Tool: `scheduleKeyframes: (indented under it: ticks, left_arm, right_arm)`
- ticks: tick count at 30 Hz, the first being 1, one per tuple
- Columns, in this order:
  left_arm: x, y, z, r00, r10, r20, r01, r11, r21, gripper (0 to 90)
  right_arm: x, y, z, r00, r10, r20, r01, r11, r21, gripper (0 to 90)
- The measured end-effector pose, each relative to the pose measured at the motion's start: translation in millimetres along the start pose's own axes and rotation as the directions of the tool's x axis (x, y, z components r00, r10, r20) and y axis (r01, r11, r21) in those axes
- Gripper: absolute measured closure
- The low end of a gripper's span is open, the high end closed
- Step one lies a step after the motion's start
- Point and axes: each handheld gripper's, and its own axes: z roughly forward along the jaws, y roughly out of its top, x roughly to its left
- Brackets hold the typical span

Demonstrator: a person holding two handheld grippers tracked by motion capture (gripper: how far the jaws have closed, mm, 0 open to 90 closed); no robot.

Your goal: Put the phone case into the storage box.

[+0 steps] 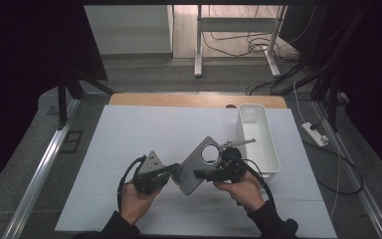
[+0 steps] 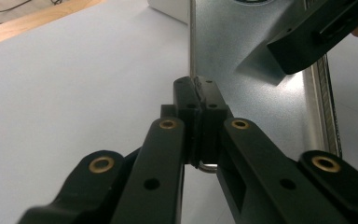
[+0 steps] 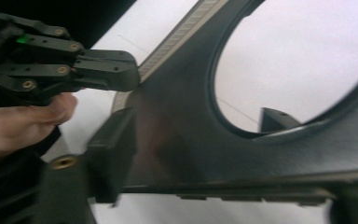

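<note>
A grey metal plate (image 1: 191, 172) with a round hole is held tilted above the white table sheet (image 1: 144, 129). My left gripper (image 1: 174, 171) is shut on the plate's lower left edge; in the left gripper view its jaws (image 2: 197, 88) pinch the thin edge of the plate (image 2: 261, 93). My right gripper (image 1: 202, 174) reaches in from the right. In the right gripper view its jaws (image 3: 196, 123) stand wide apart, one in front of the plate (image 3: 177, 135) and the other seen through the hole.
A long white bin (image 1: 277, 159) stands at the sheet's right side, just behind my right hand. The wooden table edge (image 1: 179, 99) runs along the back. Cables and desk legs lie on the floor beyond.
</note>
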Motion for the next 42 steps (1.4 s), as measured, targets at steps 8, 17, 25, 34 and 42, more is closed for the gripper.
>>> scheduleKeyframes:
  ticks: [8,17,25,34,42]
  left_arm:
    - [-1.4,0.1,-1.2,1.0000,0.008,0.002,-0.008,0.9999,-0.011,89.1]
    - [-0.7,-0.5,-1.9,0.9998,0.015,0.016,-0.014,0.9997,-0.021,89.0]
    - [-0.3,-1.5,-1.1,0.9990,0.031,0.034,-0.030,0.9995,-0.011,88.4]
    - [5.8,-1.0,-3.6,0.9989,-0.009,0.046,0.010,0.9997,-0.024,64.2]
    - [27.3,-7.5,-4.7,0.9812,-0.100,0.165,0.106,0.9940,-0.028,27.2]
  right_arm:
    - [-4.8,1.2,1.0,0.9901,0.072,-0.120,-0.075,0.997,-0.016,55.7]
    - [-5.4,0.4,1.5,0.9790,0.098,-0.179,-0.104,0.994,-0.028,74.3]
    - [-8.4,-1.7,1.6,0.9627,0.163,-0.216,-0.173,0.985,-0.027,83.3]
    - [-7.1,-3.2,0.3,0.9728,0.146,-0.179,-0.155,0.987,-0.037,85.7]
    - [-4.8,-3.2,-3.3,0.9872,0.070,-0.143,-0.077,0.996,-0.039,85.6]
